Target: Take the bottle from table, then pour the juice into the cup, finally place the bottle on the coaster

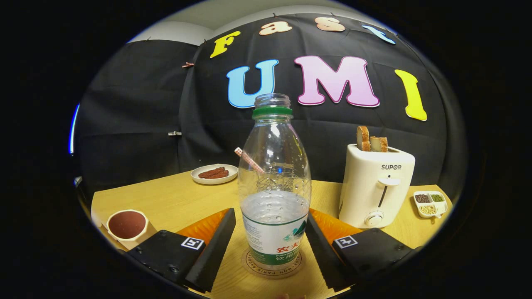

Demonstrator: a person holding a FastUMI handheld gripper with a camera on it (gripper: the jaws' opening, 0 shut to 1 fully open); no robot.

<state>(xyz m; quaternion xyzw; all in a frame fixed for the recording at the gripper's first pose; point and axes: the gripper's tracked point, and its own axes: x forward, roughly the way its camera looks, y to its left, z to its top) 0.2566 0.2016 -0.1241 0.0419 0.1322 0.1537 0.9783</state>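
A clear plastic bottle (274, 182) with a green neck ring and no cap stands upright on a round coaster (252, 264) on the wooden table. A little clear liquid fills its lower part. My gripper (270, 214) is open, and the bottle stands between its two black fingers (216, 245) with a narrow gap on each side. To the left of the fingers sits a cream cup (126, 226) holding dark reddish liquid.
A white toaster (376, 187) with two bread slices stands to the right, beyond the fingers. A small divided dish of grains (430, 203) lies right of it. A plate of dark sausages (215, 173) sits at the back. A striped straw (248, 160) pokes out behind the bottle.
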